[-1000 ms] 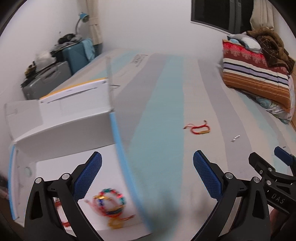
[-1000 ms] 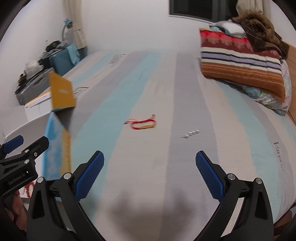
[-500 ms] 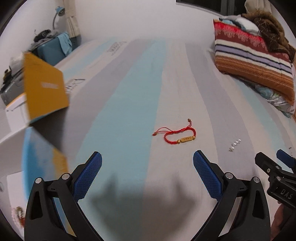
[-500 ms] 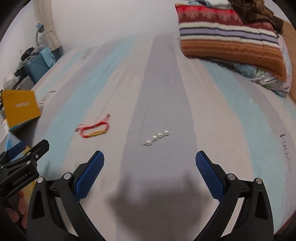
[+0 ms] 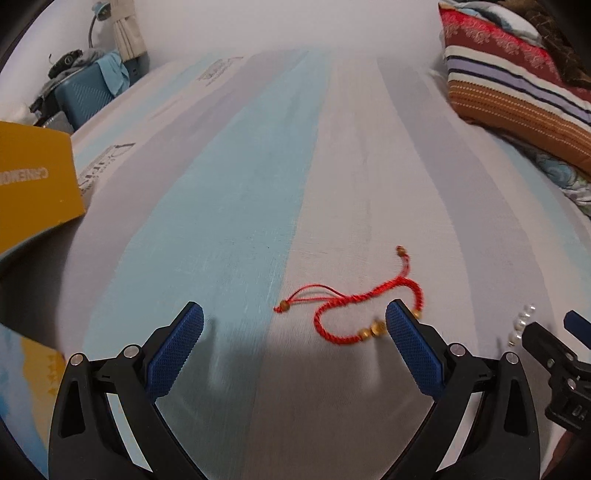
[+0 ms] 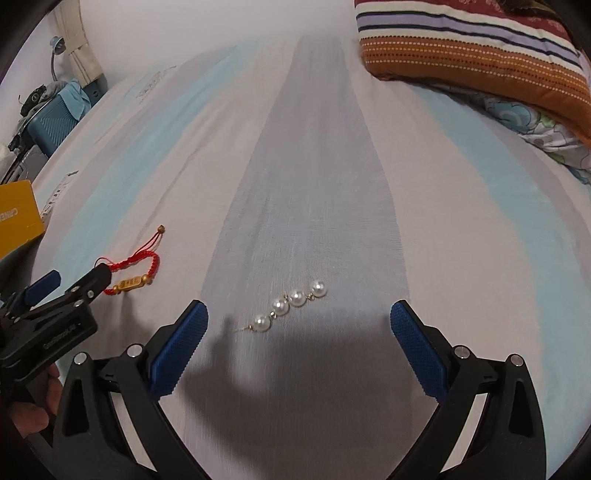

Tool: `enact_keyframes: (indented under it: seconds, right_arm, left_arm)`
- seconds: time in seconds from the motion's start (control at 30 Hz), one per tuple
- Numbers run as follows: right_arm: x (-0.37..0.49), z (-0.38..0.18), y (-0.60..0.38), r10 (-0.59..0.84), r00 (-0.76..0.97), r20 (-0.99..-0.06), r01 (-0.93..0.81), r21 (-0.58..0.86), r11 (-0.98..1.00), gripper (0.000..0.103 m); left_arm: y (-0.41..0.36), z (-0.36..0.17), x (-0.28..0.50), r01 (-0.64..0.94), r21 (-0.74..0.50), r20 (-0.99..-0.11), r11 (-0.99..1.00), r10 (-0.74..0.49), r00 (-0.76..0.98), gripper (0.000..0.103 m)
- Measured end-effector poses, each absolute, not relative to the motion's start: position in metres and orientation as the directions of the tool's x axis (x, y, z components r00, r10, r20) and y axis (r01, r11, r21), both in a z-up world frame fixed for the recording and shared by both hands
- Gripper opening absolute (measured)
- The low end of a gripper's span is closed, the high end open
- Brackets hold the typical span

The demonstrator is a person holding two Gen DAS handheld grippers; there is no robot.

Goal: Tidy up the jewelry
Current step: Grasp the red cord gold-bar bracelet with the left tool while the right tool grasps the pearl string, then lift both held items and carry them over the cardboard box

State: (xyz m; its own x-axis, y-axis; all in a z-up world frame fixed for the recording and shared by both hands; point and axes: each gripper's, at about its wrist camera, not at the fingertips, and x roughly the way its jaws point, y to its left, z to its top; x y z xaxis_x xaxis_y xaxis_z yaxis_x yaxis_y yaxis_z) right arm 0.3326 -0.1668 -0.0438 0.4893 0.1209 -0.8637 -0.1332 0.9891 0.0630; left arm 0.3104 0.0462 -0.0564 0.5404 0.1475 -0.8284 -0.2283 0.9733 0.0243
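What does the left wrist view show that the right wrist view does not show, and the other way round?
Only the left wrist view shows the red bracelet's second tail bead and the box's blue and yellow side. Only the right wrist view shows all four pearls of the pearl string and the person's hand holding the left gripper. Both show the red bracelet, the striped bed sheet, the yellow box flap, the striped pillow, and both grippers open; the right gripper is near the pearls.

Striped bedsheet (image 5: 258,184) in pale blue, grey and white underneath; folded striped blanket (image 6: 472,48) at the far right, floral cloth (image 6: 532,122) just beneath it; teal suitcase (image 5: 85,96) beside the bed at far left, desk lamp (image 5: 98,14) above it
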Motion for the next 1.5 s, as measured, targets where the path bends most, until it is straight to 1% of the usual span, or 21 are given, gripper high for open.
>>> enact_keyframes:
  seconds: [0.07,0.23,0.37,0.4,0.43,0.53,0.6,0.63,0.7,0.73,0.8,0.83,0.9,0.97,1.0,1.5]
  right_arm:
    - [0.337,-0.048,-0.164,0.122,0.485,-0.866,-0.141,0.061,0.988,0.095]
    - [0.345,-0.060,-0.161,0.129,0.460,-0.879,-0.146,0.068,0.987,0.086]
    - [0.350,-0.066,-0.157,0.119,0.449,-0.886,-0.151,0.056,0.987,0.075]
    - [0.350,-0.067,-0.156,0.115,0.450,-0.886,-0.152,0.050,0.987,0.073]
    - [0.351,-0.067,-0.154,0.112,0.451,-0.885,-0.154,0.047,0.987,0.072]
    - [0.351,-0.067,-0.150,0.108,0.452,-0.885,-0.163,0.038,0.986,0.063]
    - [0.351,-0.066,-0.148,0.107,0.452,-0.885,-0.168,0.033,0.985,0.052]
    - [0.351,-0.066,-0.148,0.105,0.453,-0.885,-0.170,0.030,0.985,0.049]
    - [0.351,-0.065,-0.146,0.103,0.453,-0.885,-0.173,0.026,0.985,0.037]
    - [0.351,-0.065,-0.146,0.102,0.453,-0.886,-0.174,0.024,0.985,0.034]
    - [0.350,-0.064,-0.145,0.106,0.450,-0.887,-0.180,0.026,0.983,0.022]
    - [0.349,-0.064,-0.145,0.108,0.449,-0.887,-0.182,0.027,0.983,0.020]
    - [0.348,-0.063,-0.145,0.111,0.452,-0.885,-0.183,0.029,0.983,0.016]
    - [0.347,-0.062,-0.145,0.118,0.455,-0.883,-0.184,0.037,0.982,0.013]
    - [0.346,-0.061,-0.145,0.124,0.456,-0.881,-0.185,0.042,0.982,0.011]
    - [0.335,-0.042,-0.148,0.139,0.493,-0.859,-0.179,0.056,0.982,0.011]
  left_arm:
    - [0.048,-0.062,0.316,-0.234,0.026,-0.832,0.972,0.151,0.533,0.097]
    - [0.055,-0.075,0.324,-0.243,0.003,-0.846,0.970,0.132,0.516,0.095]
    - [0.053,-0.076,0.324,-0.222,0.005,-0.850,0.975,0.121,0.513,0.085]
    - [0.052,-0.076,0.323,-0.217,0.008,-0.850,0.976,0.121,0.512,0.082]
    - [0.051,-0.076,0.324,-0.214,0.009,-0.850,0.977,0.120,0.513,0.081]
    - [0.050,-0.076,0.323,-0.206,0.010,-0.852,0.978,0.116,0.511,0.073]
    - [0.050,-0.075,0.323,-0.201,0.007,-0.854,0.980,0.111,0.508,0.065]
    - [0.050,-0.074,0.322,-0.197,0.007,-0.855,0.980,0.108,0.507,0.063]
    - [0.049,-0.073,0.321,-0.192,0.007,-0.857,0.981,0.105,0.505,0.053]
    - [0.048,-0.073,0.320,-0.190,0.007,-0.856,0.982,0.104,0.506,0.050]
    - [0.046,-0.071,0.318,-0.181,0.005,-0.853,0.984,0.099,0.513,0.035]
    - [0.044,-0.071,0.318,-0.176,0.007,-0.852,0.984,0.098,0.515,0.032]
    - [0.043,-0.072,0.316,-0.165,0.007,-0.851,0.986,0.093,0.517,0.018]
    - [0.042,-0.071,0.315,-0.153,-0.002,-0.852,0.988,0.078,0.517,0.012]
    - [0.042,-0.070,0.315,-0.151,-0.004,-0.852,0.988,0.076,0.518,0.010]
    - [0.036,-0.052,0.303,-0.129,-0.025,-0.833,0.991,0.050,0.551,0.009]
